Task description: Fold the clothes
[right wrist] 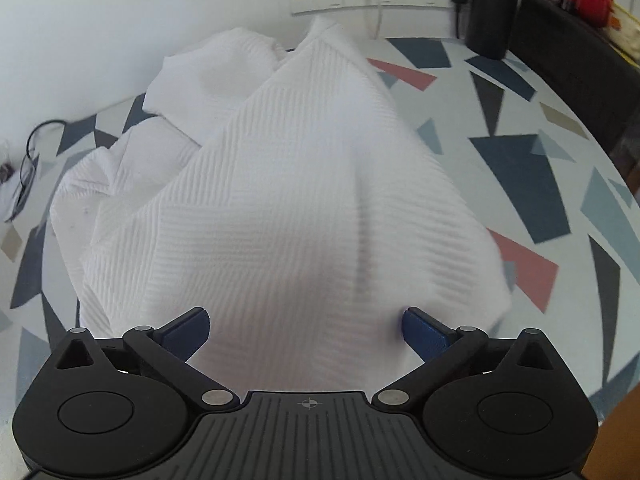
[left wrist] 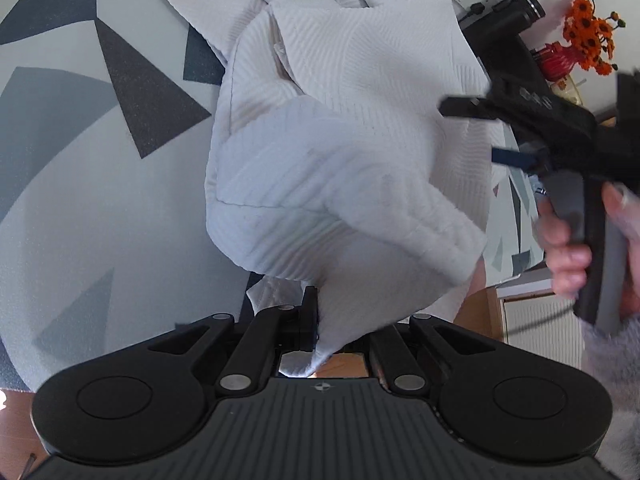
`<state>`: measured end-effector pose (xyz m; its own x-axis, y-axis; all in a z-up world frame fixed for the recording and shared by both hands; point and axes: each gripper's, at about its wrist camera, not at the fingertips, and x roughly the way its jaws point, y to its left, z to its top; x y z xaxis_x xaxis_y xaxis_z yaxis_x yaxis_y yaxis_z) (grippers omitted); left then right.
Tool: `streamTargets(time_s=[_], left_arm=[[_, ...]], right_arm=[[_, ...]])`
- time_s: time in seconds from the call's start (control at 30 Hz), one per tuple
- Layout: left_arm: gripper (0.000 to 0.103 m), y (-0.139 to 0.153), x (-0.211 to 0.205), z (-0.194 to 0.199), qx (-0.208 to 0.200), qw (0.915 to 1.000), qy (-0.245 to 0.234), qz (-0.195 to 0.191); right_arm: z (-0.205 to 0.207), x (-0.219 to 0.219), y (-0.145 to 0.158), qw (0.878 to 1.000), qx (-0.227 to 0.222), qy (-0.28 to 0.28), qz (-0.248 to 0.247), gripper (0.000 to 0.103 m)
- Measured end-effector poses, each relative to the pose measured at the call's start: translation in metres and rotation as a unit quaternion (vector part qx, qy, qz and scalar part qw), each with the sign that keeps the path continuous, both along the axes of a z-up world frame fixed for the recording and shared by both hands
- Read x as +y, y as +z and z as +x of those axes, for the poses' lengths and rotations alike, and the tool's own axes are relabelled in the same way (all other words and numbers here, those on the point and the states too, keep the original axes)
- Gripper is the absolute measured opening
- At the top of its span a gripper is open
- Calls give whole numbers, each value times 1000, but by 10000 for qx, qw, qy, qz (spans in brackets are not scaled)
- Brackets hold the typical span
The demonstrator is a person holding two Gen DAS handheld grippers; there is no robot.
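The left gripper [left wrist: 320, 328] is pinched on a fold of the white ribbed cotton garment [left wrist: 332, 152], which rises bunched straight ahead of its fingers, above the tabletop with grey and dark-blue angular shapes [left wrist: 80, 128]. To its right the right gripper [left wrist: 480, 132] is held by a hand [left wrist: 572, 248]. From the right wrist, the right gripper [right wrist: 306, 324] stands spread, blue pads [right wrist: 424, 328] apart (cloth lies between them, ungripped), the garment [right wrist: 280, 200] heaped ahead on the tabletop [right wrist: 540, 168].
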<state>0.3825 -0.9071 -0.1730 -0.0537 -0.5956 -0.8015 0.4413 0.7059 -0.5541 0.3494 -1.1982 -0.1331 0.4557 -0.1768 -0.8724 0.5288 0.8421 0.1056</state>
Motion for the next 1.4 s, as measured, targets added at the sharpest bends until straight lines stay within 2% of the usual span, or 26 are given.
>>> streamTargets(time_s=[0.17,0.23,0.27,0.3,0.33,0.37,0.4,0.5,0.63,0.67,0.7,0.73,0.8,0.93,1.0,1.1,1.13,1.17,1.2,1.23,1.3,1.4], left_arm=[[5,3,2,-11,50,9990,-399,-182],[6,10,-2,-15,-183,9980,-598,-130],[6,16,-4,-16,-390,9969,-681,-78],[6,24,-4,-19,-755,9945,-723,8],[9,33,-4,-21,-1110,9909,-752,63],[15,43,-2,-22,-1438,9868,-744,27],[23,52,1,-22,-1718,9825,-719,-25],[40,72,10,-14,-2011,9775,-507,-389],[47,91,14,3,-2095,9730,-356,-898],[52,94,14,7,-2116,9720,-335,-967],[61,93,14,10,-2131,9716,-300,-982],[62,92,8,15,-2091,9728,-258,-962],[62,85,-10,24,-1906,9771,-176,-927],[61,59,-45,45,-1520,9868,20,-566],[61,49,-57,52,-1608,9866,134,-239],[61,45,-63,62,-2020,9791,159,146],[61,44,-62,64,-2036,9788,134,173],[62,43,-60,67,-1982,9800,131,142],[62,43,-57,70,-1888,9819,161,72],[62,42,-54,73,-1779,9838,202,-13],[63,43,-52,79,-1626,9860,305,-203],[64,47,-54,86,-1537,9863,425,-426]], right_arm=[[37,-1,-33,9987,415,67,-292,100],[30,-3,-40,9979,396,226,-459,87],[24,-4,-41,9973,355,303,-571,76],[18,-6,-42,9969,316,339,-639,62],[8,-11,-41,9975,282,269,-591,54],[-2,-17,-40,9980,248,198,-543,38],[-12,-22,-39,9985,214,128,-495,28],[-42,-38,-36,9993,112,-84,-350,22],[-82,-60,-33,9992,-24,-366,-157,21],[-91,-65,-32,9990,-58,-437,-108,21],[-101,-71,-31,9986,-94,-513,-48,22],[-110,-77,-31,9981,-131,-603,36,23],[-125,-85,-33,9971,-164,-729,125,33],[-147,-93,-33,9954,-142,-947,62,34],[-152,-97,-33,9943,-84,-1060,5,37],[-155,-103,-26,9929,-32,-1176,176,42],[-156,-103,-17,9929,-85,-1169,181,42],[-158,-103,-8,9930,-138,-1162,186,48],[-159,-103,1,9929,-191,-1155,190,62],[-160,-103,11,9930,-249,-1142,174,68],[-162,-103,38,9931,-404,-1099,62,70],[-163,-112,83,9899,-793,-1153,227,70]])
